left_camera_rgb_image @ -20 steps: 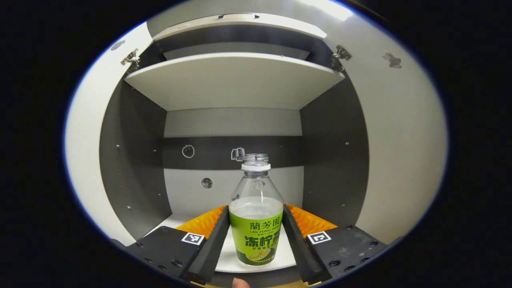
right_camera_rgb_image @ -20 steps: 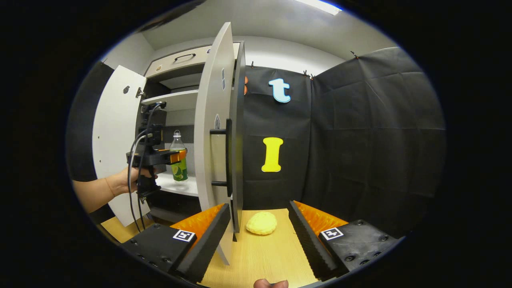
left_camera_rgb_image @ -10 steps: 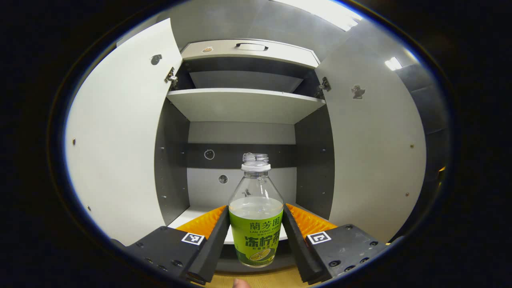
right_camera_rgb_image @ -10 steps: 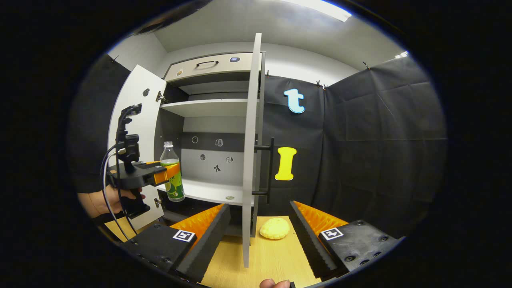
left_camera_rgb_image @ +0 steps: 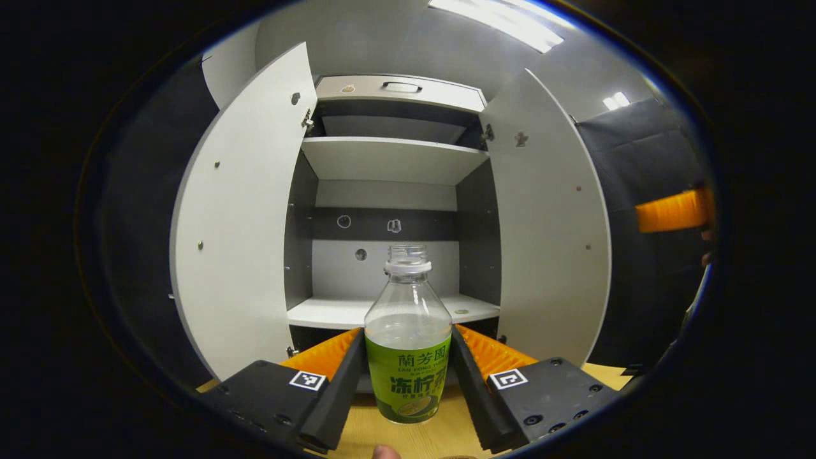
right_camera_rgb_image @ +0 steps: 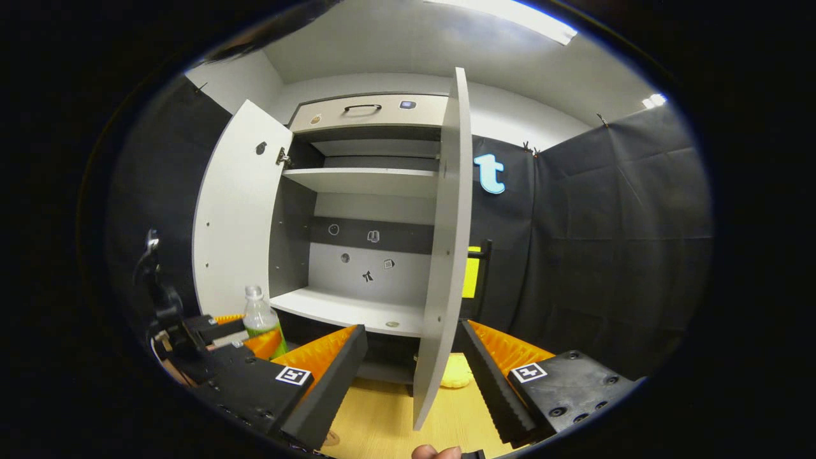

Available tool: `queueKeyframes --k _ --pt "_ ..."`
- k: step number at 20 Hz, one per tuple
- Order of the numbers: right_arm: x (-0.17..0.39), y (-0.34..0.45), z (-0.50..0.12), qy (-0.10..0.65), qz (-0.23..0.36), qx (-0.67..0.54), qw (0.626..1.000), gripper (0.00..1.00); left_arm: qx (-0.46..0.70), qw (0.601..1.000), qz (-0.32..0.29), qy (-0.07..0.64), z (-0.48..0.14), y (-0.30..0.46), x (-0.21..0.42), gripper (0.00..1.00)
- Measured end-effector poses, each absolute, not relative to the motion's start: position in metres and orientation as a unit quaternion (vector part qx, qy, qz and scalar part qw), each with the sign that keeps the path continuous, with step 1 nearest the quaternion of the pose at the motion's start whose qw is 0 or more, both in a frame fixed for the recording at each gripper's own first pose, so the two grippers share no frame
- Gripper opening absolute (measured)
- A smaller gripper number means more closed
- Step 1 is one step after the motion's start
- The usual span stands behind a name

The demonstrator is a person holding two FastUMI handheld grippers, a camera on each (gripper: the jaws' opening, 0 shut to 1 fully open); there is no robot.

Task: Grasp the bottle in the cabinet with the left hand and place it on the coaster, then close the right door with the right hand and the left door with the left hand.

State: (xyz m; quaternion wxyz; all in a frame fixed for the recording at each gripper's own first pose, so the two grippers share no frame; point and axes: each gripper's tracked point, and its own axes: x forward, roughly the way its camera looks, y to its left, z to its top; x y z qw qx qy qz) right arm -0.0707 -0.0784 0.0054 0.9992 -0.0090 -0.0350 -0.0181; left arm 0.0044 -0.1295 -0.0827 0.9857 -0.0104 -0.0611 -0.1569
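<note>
Out in front of the cabinet, the left tool, clamped on the bottle, has drawn it clear of the shelf above the table, leaving coaster placement next, while the right tool waits open.

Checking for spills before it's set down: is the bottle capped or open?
Open: the bottle, upright between the left gripper's fingers, shows a bare threaded neck with no cap.

The left gripper view faces straight into the open cabinet from near. The right gripper view faces the same cabinet from its right, low over the bench.
</note>
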Motion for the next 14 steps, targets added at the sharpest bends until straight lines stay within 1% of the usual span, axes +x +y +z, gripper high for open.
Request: queueKeyframes --k 5,9,12,14 --pt "-0.071 -0.059 0.019 -0.054 -0.008 -0.004 0.999 0.98 -0.022 0.986 -0.159 -0.038 -0.145 -0.140 -0.033 0.78" --pt "-0.074 -0.046 0.029 -0.077 0.006 0.003 0.997 0.98 -0.013 0.987 -0.161 -0.003 -0.208 -0.146 -0.047 0.78" --pt "-0.071 -0.045 0.034 -0.092 0.004 -0.006 0.996 0.98 -0.021 0.984 -0.178 0.012 -0.242 -0.162 -0.056 0.78" --pt "-0.067 -0.042 0.030 -0.083 0.005 0.000 0.997 0.97 -0.014 0.982 -0.190 0.013 -0.258 -0.173 -0.059 0.78"
